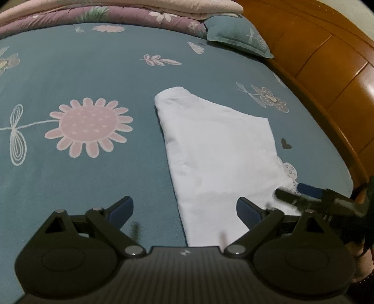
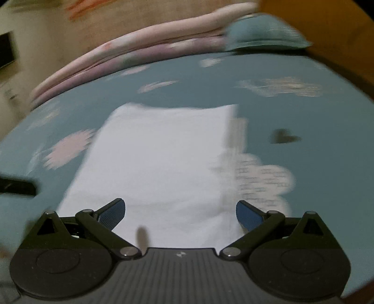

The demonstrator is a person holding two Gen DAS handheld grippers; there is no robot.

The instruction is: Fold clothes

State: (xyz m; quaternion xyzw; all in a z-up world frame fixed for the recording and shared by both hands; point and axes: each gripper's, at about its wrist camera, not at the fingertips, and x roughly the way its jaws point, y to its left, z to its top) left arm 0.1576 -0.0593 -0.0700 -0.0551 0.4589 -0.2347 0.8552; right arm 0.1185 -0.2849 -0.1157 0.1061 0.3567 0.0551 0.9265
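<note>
Folded white garment [image 1: 217, 159] lies flat on the teal floral bedsheet [image 1: 93, 175], centre-right of the left wrist frame. Left gripper [image 1: 184, 210] spread wide, empty, its right finger over the garment's near edge. Right gripper [image 2: 180, 214] also spread wide, empty, hovering over the garment's near end; right view motion-blurred. Quilt stack [image 1: 116, 14] and pillow [image 1: 238, 35] along top, wooden headboard [image 1: 327, 58] upper right
</note>
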